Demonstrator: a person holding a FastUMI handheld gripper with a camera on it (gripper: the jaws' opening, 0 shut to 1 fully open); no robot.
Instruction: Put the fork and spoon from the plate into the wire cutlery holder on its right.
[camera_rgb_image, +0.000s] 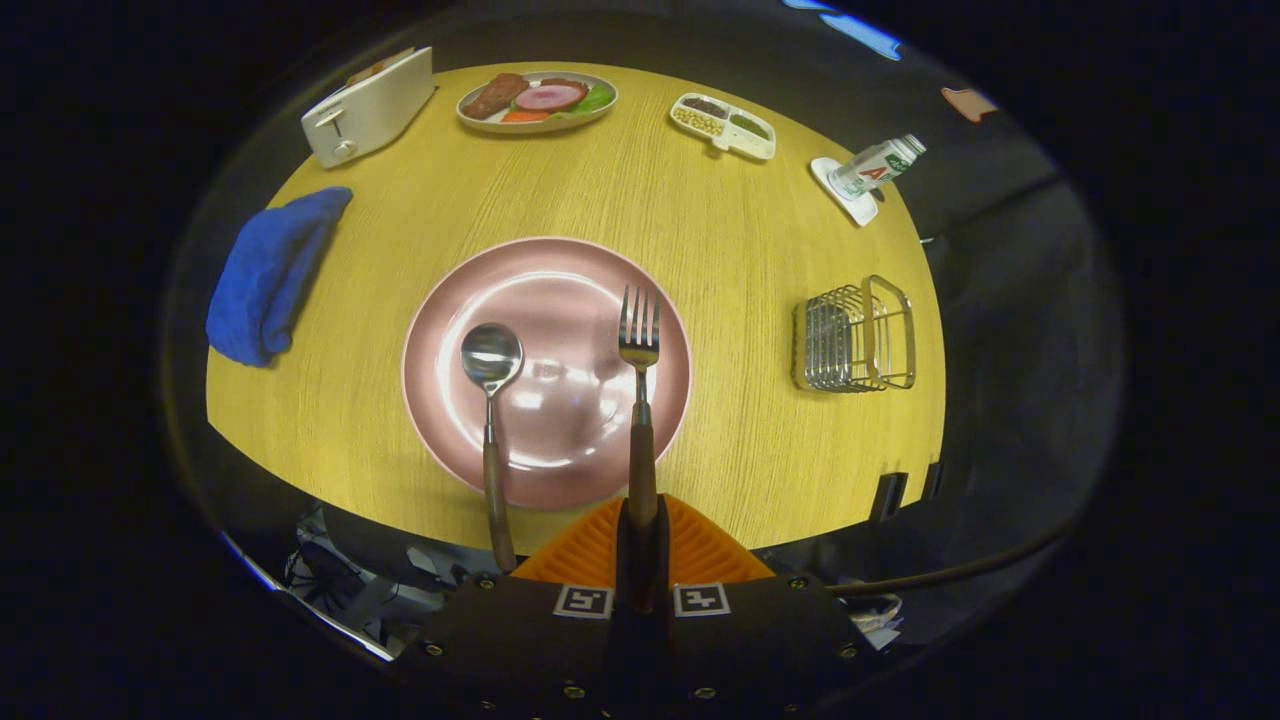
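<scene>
The gripper (640, 520) has its orange fingers (590, 545) closed on the fork (640, 400) handle, tines over the pink plate (450, 400). The spoon (490, 380) lies on the plate. Both remain undelivered; the wire cutlery holder (855, 335) stands on the worktop (760, 260), rightward.

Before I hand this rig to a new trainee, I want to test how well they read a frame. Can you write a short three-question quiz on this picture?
1. True or false: the gripper is shut on the fork.
2. Where does the spoon lie? A) in the wire holder B) across the pink plate C) on the blue cloth
3. Fill in: the wire holder stands to the ___ of the plate.

Key: 1 true; 2 B; 3 right.
</scene>
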